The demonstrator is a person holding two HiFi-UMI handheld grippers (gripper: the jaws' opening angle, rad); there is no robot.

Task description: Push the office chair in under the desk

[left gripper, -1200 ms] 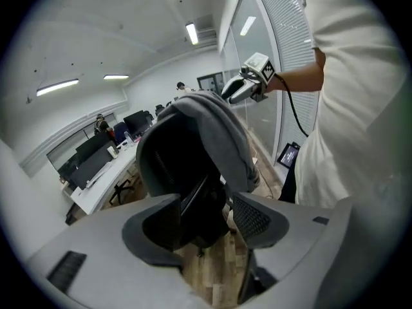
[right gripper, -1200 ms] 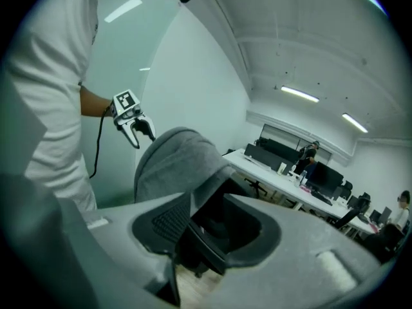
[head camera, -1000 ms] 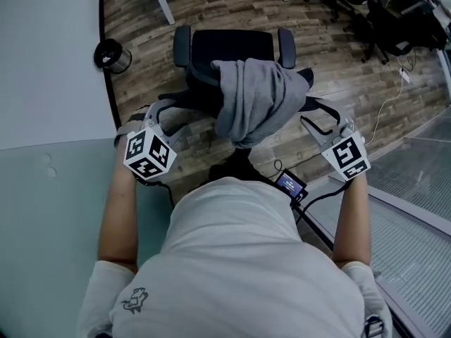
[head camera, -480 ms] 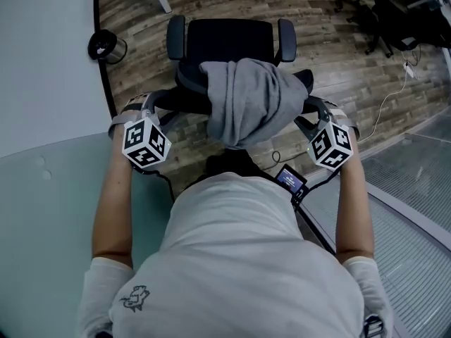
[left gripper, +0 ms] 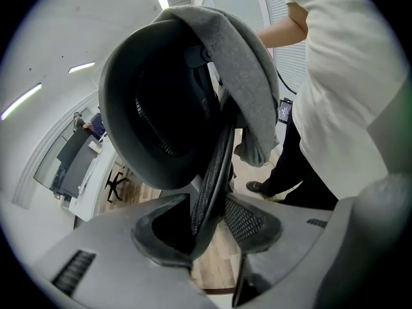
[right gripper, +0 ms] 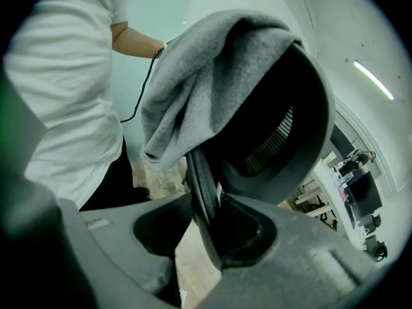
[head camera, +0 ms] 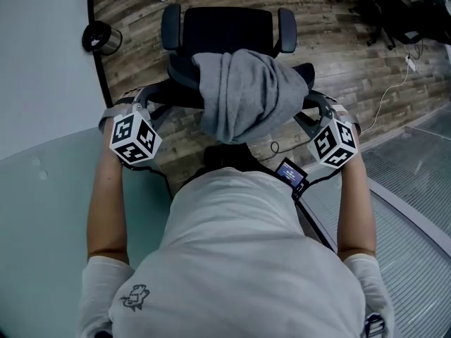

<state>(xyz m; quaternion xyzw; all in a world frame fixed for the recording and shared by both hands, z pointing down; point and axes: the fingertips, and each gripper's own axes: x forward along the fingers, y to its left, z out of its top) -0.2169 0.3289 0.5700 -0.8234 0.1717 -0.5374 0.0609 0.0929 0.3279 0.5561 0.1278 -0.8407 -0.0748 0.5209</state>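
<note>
Ahead, open wood floor (either side) flanks the office chair.

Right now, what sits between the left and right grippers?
Head view: the grey sweater draped over the chair backrest lies between the left gripper and right gripper, whose jaws have just been closing on the backrest's edges.

Left gripper, right gripper (jaws closing) clamp chair.

The left gripper and right gripper have come down onto the chair back's side rims. Their fingers have just been closing and now clamp them.
</note>
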